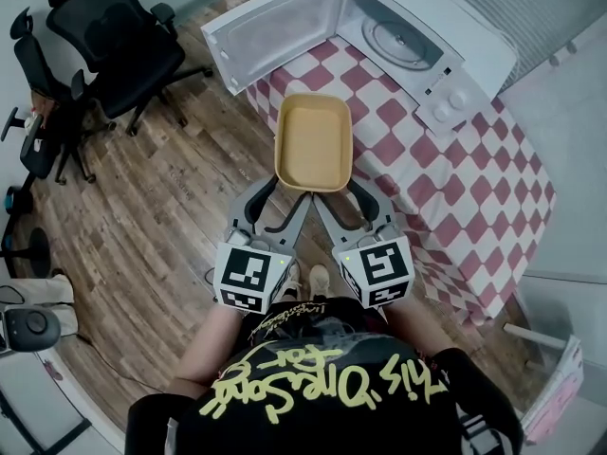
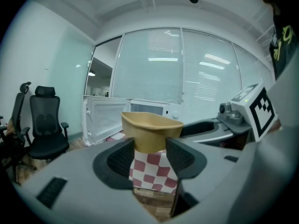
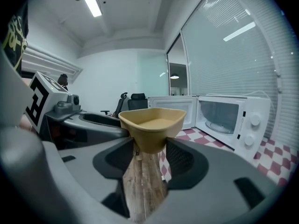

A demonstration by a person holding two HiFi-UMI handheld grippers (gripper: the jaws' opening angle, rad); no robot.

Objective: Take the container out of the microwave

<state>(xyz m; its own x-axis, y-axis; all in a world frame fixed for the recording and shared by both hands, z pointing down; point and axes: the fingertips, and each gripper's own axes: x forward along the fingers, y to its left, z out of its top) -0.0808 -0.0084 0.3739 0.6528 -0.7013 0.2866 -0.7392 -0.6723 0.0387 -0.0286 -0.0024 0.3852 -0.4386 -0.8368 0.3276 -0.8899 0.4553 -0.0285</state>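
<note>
While both grippers hold it up, I see the container (image 1: 313, 140) outside the microwave (image 1: 446, 55), hanging in the air over the edge of the checked tabletop (image 1: 455, 188) nearest me, in front of the open door (image 1: 275, 27). It is a tan, shallow, rectangular tray with rounded corners, a slim lip round the rim and walls that taper toward the base; its inside looks bare and matte. My left gripper (image 2: 149, 154) has its jaws clamped on the near left corner, and my right gripper (image 3: 150, 155) is clamped on the near right corner. Wooden floor (image 1: 161, 216) shows below the tray's near end.
</note>
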